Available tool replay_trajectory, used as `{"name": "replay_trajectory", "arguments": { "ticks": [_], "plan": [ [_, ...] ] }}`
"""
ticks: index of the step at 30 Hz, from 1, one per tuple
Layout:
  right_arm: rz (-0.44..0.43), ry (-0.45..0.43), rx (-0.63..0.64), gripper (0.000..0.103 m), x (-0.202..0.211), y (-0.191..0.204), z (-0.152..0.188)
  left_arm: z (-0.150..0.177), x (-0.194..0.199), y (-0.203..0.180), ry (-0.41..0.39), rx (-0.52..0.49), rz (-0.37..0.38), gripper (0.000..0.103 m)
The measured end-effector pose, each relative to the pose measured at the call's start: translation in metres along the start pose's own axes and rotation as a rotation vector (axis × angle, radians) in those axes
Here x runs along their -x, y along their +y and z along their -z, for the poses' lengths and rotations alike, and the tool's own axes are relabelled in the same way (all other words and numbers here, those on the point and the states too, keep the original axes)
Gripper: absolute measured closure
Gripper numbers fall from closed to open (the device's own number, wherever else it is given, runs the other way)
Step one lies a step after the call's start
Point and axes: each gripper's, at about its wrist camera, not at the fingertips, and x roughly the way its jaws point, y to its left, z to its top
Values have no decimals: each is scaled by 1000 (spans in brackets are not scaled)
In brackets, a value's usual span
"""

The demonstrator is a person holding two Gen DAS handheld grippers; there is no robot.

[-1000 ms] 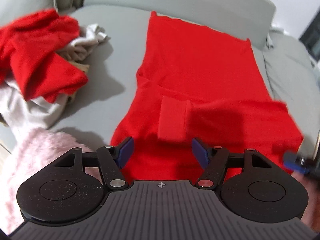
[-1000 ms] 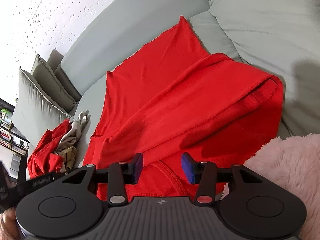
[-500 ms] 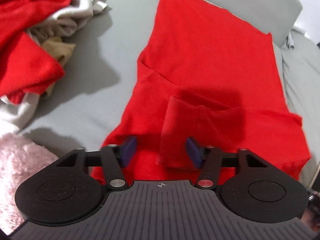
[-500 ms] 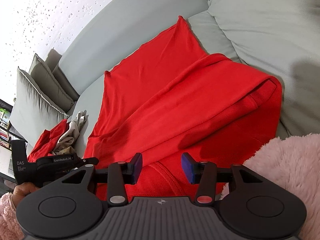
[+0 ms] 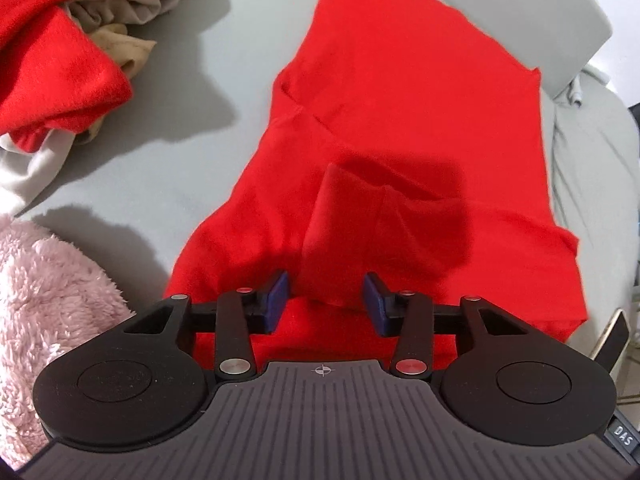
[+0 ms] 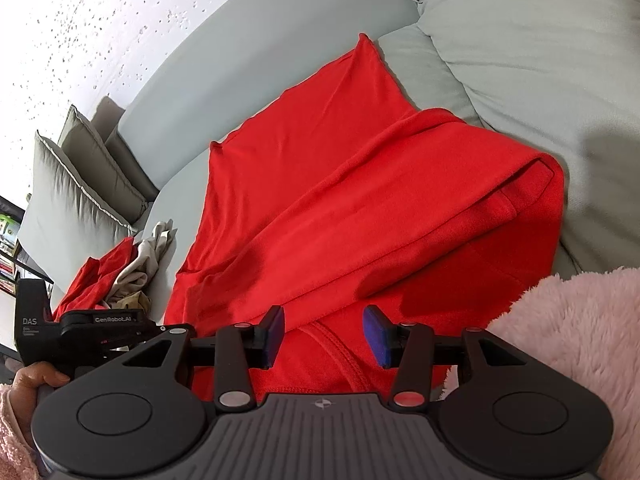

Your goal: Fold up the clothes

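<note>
Red top spread on a grey sofa, both grippers poised over its near edge.

At far left a heap of unfolded clothes [image 5: 60, 60] lies on the sofa seat [image 5: 192, 148], red cloth over beige and white pieces, with a pink fleece sleeve [image 5: 48, 300] below it. Right of the heap, the red top [image 5: 400, 120] lies flat along the seat, one sleeve [image 5: 344, 240] folded across the body. The left gripper [image 5: 326, 304] points steeply down at that sleeve's cuff; its jaws have just been opening, and the cuff sits between the blue pads [image 5: 276, 300], ungripped. Further right, the right gripper [image 6: 325, 336] hovers over the top's neckline [image 6: 340, 352], jaws parted, nothing grasped.
</note>
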Motion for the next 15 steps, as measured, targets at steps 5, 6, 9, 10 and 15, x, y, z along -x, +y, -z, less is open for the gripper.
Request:
{"name": "replay_trajectory", "arguments": {
  "ticks": [5, 6, 9, 10, 15],
  "plan": [
    [-5, 1, -10, 56, 1, 0, 0, -1, -2, -2, -3, 37, 23, 62],
    [-5, 1, -10, 56, 1, 0, 0, -1, -2, -2, -1, 42, 22, 62],
    [-5, -1, -11, 56, 1, 1, 1, 1, 0, 0, 2, 87, 26, 65],
    [-4, 0, -10, 56, 0, 1, 1, 1, 0, 1, 0, 99, 30, 65],
    [1, 2, -5, 56, 0, 2, 1, 3, -8, -1, -10, 72, 18, 63]
  ]
}}
